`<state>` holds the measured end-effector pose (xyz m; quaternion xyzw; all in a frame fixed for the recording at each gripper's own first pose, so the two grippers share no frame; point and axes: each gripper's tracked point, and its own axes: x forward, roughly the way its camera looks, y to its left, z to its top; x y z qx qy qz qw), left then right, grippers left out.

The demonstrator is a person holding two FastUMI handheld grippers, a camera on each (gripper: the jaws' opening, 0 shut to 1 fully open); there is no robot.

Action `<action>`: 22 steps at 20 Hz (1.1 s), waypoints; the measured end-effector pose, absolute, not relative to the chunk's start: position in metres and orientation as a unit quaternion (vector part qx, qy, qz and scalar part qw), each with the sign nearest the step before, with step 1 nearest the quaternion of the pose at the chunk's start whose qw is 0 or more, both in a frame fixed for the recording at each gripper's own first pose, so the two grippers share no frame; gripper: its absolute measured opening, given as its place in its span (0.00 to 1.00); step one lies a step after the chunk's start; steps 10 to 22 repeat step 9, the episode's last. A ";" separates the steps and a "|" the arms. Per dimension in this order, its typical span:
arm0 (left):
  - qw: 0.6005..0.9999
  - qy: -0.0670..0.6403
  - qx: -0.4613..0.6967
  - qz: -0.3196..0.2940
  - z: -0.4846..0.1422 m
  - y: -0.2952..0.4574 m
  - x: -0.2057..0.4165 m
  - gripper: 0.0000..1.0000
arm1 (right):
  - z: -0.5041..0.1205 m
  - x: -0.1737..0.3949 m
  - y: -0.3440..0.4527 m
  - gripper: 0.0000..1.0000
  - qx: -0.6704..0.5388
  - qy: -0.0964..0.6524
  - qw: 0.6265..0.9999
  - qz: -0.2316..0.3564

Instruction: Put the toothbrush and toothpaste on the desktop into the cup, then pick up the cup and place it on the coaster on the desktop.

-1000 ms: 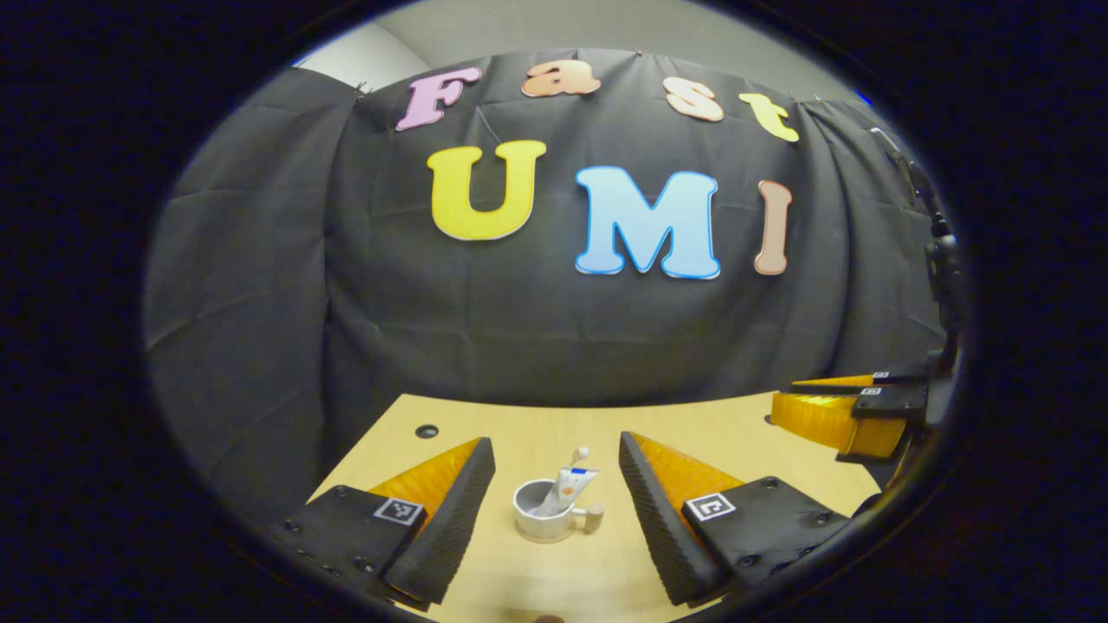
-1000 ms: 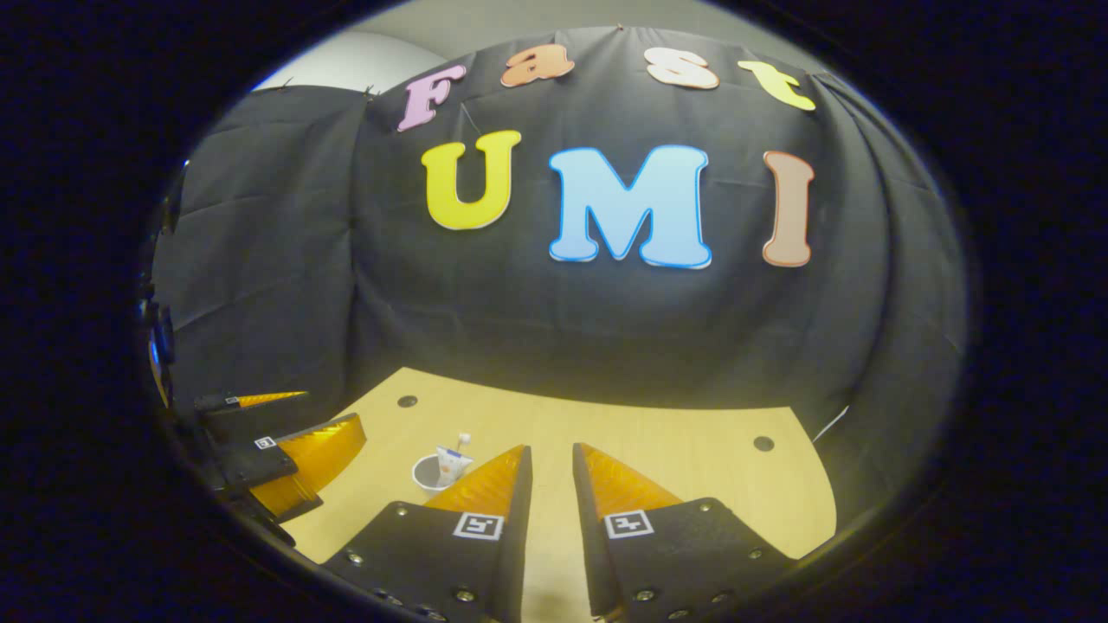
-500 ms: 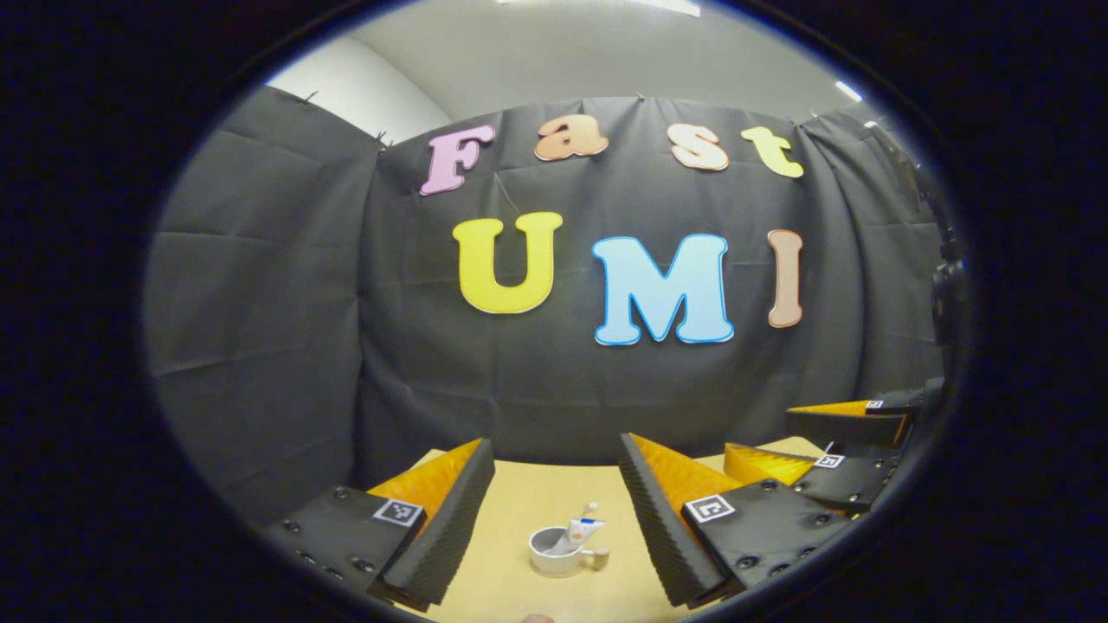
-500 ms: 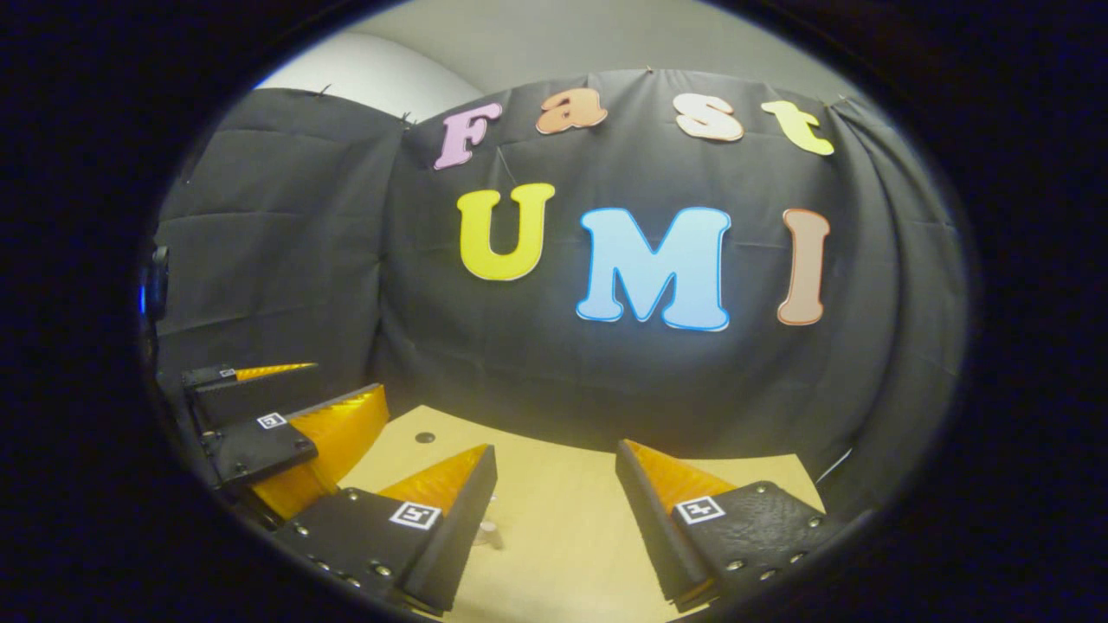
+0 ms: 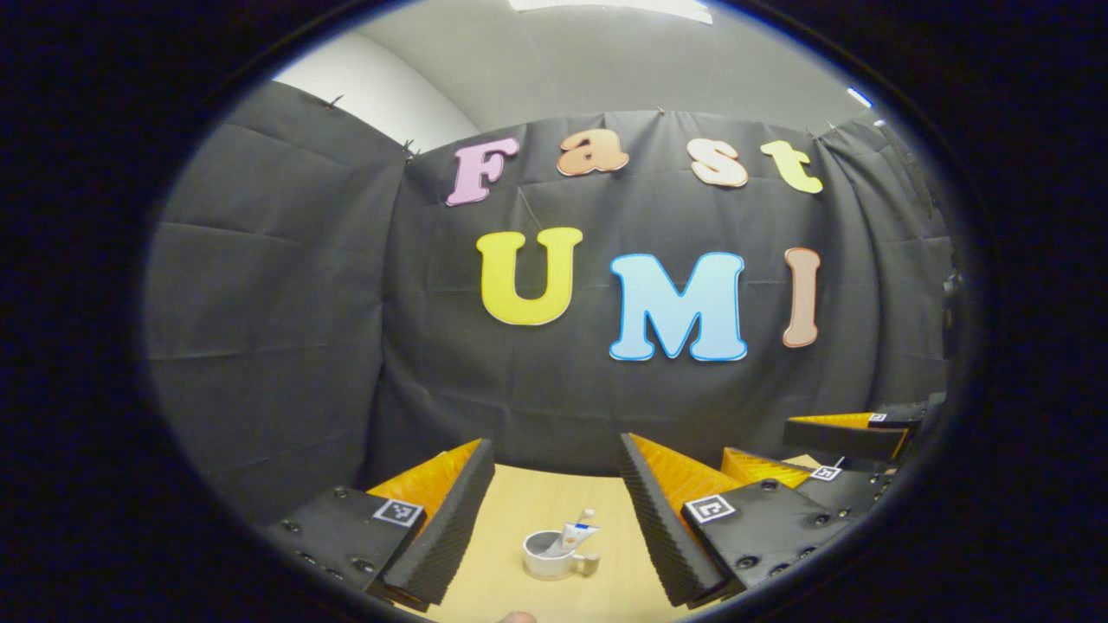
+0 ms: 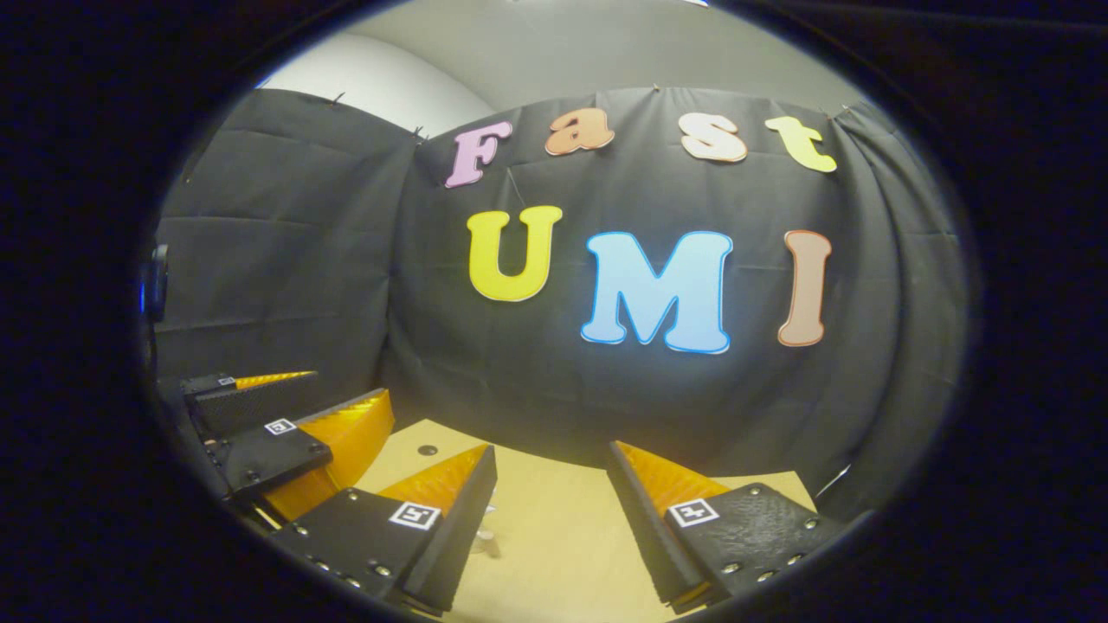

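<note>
- Left gripper (image 5: 554,484): jaws spread wide, nothing held between them; it is held above the desktop (image 5: 519,502), aimed toward the black cloth wall (image 5: 277,329).
- In the left gripper view, a white cup (image 5: 547,555) is seen standing upright on the desktop, framed in the gap between the two fingers but well below and clear of them.
- A toothpaste tube (image 5: 575,536) is seen inside the cup, leaning toward its right rim; a toothbrush (image 5: 586,517) sticks up just behind it, head above the tube.
- A small cylindrical stub (image 5: 590,565) sits at the cup's right side, touching it; whether it is the handle cannot be told.
- Coaster: cannot be told whether the cup sits on one; the base is too small to resolve.
- Right gripper (image 6: 550,484): jaws released, wide apart, nothing gripped. It is also seen at the right edge of the left gripper view (image 5: 801,446), just beside the left gripper's right finger.
- In the right gripper view, the left gripper (image 6: 299,407) is seen at lower left, close beside the right gripper's left finger.
- A small pale object (image 6: 485,536) peeks out beside that finger on the desktop; mostly hidden, identity not resolvable.
</note>
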<state>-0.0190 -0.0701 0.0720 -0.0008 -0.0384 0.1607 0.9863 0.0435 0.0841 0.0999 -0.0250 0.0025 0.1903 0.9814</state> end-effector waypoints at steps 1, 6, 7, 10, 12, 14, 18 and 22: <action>0.986 -0.039 -0.004 0.164 0.072 -0.073 -0.020 0.94 | 0.097 0.045 0.081 0.80 -0.024 0.007 0.981 0.191; 0.982 -0.053 -0.017 0.178 0.075 -0.095 -0.023 0.94 | 0.094 0.049 0.060 0.80 -0.021 0.017 0.981 0.194; 0.981 -0.057 -0.022 0.183 0.075 -0.098 -0.026 0.94 | 0.092 0.051 0.055 0.80 -0.020 0.019 0.981 0.192; 0.979 -0.063 -0.026 0.191 0.075 -0.104 -0.025 0.94 | 0.091 0.053 0.047 0.80 -0.014 0.022 0.980 0.195; 0.979 -0.063 -0.026 0.191 0.075 -0.104 -0.025 0.94 | 0.091 0.053 0.047 0.80 -0.014 0.022 0.980 0.195; 0.979 -0.063 -0.026 0.191 0.075 -0.104 -0.025 0.94 | 0.091 0.053 0.047 0.80 -0.014 0.022 0.980 0.195; 0.979 -0.063 -0.026 0.191 0.075 -0.104 -0.025 0.94 | 0.091 0.053 0.047 0.80 -0.014 0.022 0.980 0.195; 0.979 -0.063 -0.026 0.191 0.075 -0.104 -0.025 0.94 | 0.091 0.053 0.047 0.80 -0.014 0.022 0.980 0.195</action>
